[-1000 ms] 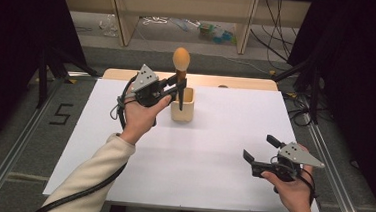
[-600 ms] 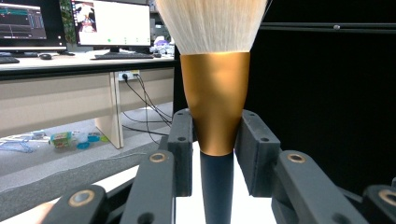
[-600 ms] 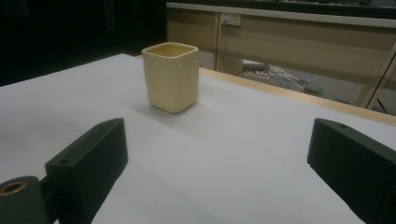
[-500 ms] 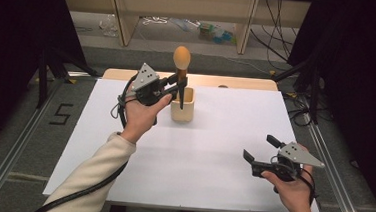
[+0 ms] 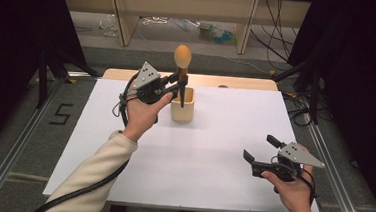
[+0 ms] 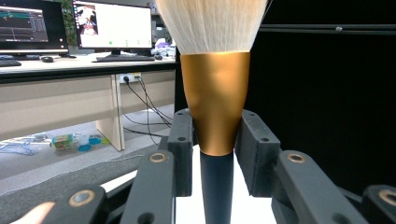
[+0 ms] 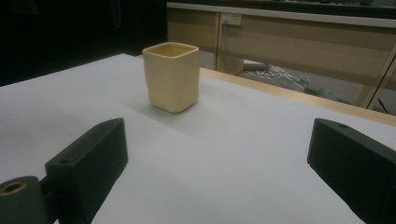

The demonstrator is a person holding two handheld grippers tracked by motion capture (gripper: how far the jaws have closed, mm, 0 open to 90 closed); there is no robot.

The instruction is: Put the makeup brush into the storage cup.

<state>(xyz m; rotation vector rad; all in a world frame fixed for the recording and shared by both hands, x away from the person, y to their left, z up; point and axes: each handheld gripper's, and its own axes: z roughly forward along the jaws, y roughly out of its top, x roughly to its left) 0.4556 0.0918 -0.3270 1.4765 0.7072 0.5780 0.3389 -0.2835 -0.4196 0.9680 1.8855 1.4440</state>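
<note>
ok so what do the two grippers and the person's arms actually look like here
Both are black handheld tools with two blocky black jaws on hinged links with brass-coloured pins. The left gripper and the right gripper each carry a grey three-cornered plate dotted with small holes. A black cable trails along the left arm. The sleeves are cream-coloured.

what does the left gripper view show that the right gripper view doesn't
Left gripper view: the left gripper shut on the makeup brush, with its gold ferrule, white bristles and dark handle, and monitors on a desk behind. Right gripper view: the cream cup standing on the white table, seen between the open right gripper jaws. Both share wooden furniture in the background.
</note>
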